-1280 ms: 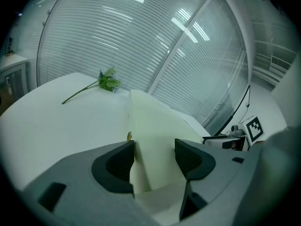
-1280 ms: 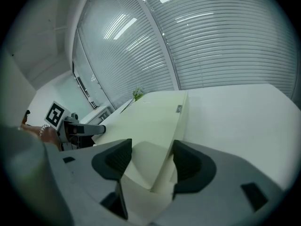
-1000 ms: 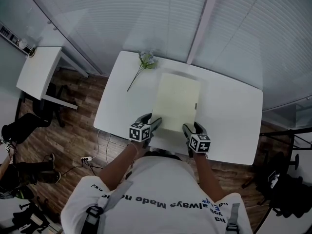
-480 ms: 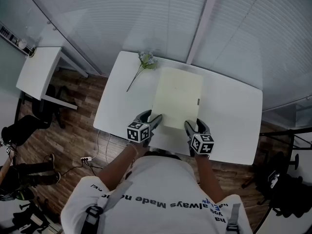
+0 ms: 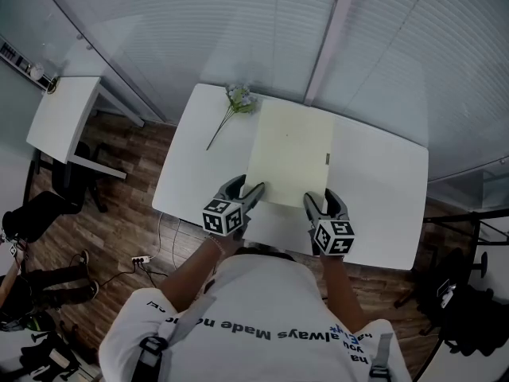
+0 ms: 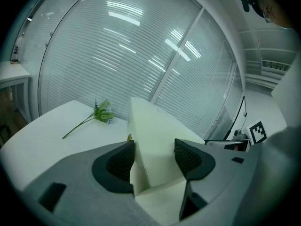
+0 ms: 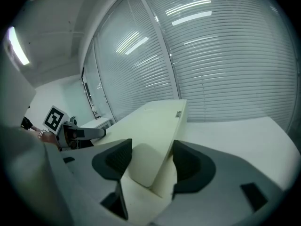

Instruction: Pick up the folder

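Observation:
A pale cream folder [image 5: 290, 153] with a small metal clasp [image 5: 327, 159] is held over the white table [image 5: 382, 193], its far end tilted up. My left gripper [image 5: 245, 191] is shut on its near left corner, my right gripper [image 5: 322, 199] on its near right corner. In the left gripper view the folder [image 6: 150, 135] runs away between the jaws of the left gripper [image 6: 154, 157]. In the right gripper view the folder [image 7: 155, 126] sits between the jaws of the right gripper [image 7: 151, 160], and the clasp [image 7: 178, 114] shows on its right edge.
A sprig of artificial flowers [image 5: 235, 102] lies on the table's far left corner, also seen as flowers [image 6: 101, 114] left of the folder. Window blinds rise just behind the table. A small white desk [image 5: 64, 118] and a dark chair [image 5: 71, 183] stand to the left.
The folder has come up off the table, looking larger with its far edge higher in the head view. Both grippers have drawn slightly back toward the person while still holding its near corners.

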Motion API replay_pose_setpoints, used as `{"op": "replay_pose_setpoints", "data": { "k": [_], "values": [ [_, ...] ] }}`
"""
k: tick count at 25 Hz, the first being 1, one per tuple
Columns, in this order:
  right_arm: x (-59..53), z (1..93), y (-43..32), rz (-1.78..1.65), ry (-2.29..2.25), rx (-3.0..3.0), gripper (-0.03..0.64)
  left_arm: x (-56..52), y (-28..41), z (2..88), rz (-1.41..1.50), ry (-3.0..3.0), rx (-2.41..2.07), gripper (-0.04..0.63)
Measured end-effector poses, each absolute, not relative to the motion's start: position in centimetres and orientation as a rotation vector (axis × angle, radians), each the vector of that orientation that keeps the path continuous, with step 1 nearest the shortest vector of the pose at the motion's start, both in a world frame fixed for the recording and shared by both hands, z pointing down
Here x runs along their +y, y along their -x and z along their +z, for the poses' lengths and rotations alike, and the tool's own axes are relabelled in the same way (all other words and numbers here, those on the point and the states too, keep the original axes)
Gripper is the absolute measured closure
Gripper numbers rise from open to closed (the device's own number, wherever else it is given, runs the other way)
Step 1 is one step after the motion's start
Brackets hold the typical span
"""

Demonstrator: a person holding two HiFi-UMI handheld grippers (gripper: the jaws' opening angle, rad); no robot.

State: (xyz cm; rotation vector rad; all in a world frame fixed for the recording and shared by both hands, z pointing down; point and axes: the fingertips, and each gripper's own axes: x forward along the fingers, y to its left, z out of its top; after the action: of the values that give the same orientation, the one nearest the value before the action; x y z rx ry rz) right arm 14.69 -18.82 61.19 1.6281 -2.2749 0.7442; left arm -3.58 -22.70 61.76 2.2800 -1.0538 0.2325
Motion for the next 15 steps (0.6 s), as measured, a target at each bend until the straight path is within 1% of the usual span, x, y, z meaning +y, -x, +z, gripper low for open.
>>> {"op": "replay_pose_setpoints", "data": {
  "k": [15],
  "values": [
    [-18.7, 51.8, -14.6, 0.497, -1.696, -2.387, 0.345, -22.4, 3.8, 53.2, 0.067, -2.373, -1.131, 0.327]
  ]
}}
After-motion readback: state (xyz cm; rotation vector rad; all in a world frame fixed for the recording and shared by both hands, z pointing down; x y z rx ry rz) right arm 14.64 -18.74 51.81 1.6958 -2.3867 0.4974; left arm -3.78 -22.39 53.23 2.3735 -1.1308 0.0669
